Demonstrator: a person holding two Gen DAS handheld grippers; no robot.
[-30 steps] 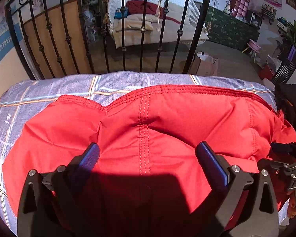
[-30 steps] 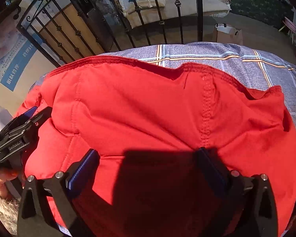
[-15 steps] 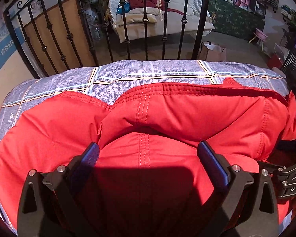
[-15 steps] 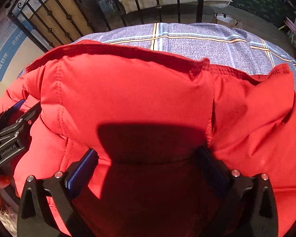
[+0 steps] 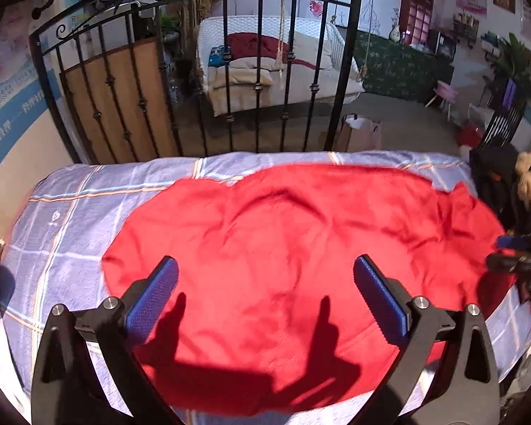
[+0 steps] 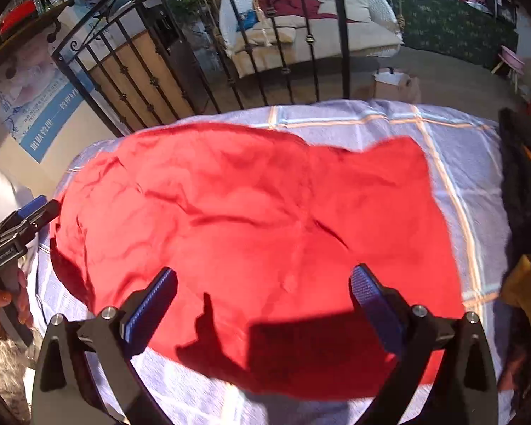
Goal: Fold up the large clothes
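A large red padded garment (image 5: 283, 248) lies in a rumpled folded heap on the bed's blue checked sheet (image 5: 70, 219); the right wrist view shows the same garment (image 6: 247, 219). My left gripper (image 5: 265, 276) hovers above its near part, open, with nothing between the blue pads. My right gripper (image 6: 263, 283) is likewise open and empty over the garment's near edge. In the left wrist view the right gripper (image 5: 513, 258) shows at the right edge; in the right wrist view the left gripper (image 6: 17, 226) shows at the left edge, held by a hand (image 6: 0, 304).
A black iron railing (image 5: 201, 81) stands right behind the bed's far edge. Dark clothing with a fur trim (image 5: 527, 184) lies at the bed's right side, with a yellow item (image 6: 524, 283) near it. Bare sheet (image 6: 460, 134) shows at the far right.
Both grippers have lifted up and back from the garment. The raised fold they pushed forward has dropped flat, and more sheet now shows around the garment.
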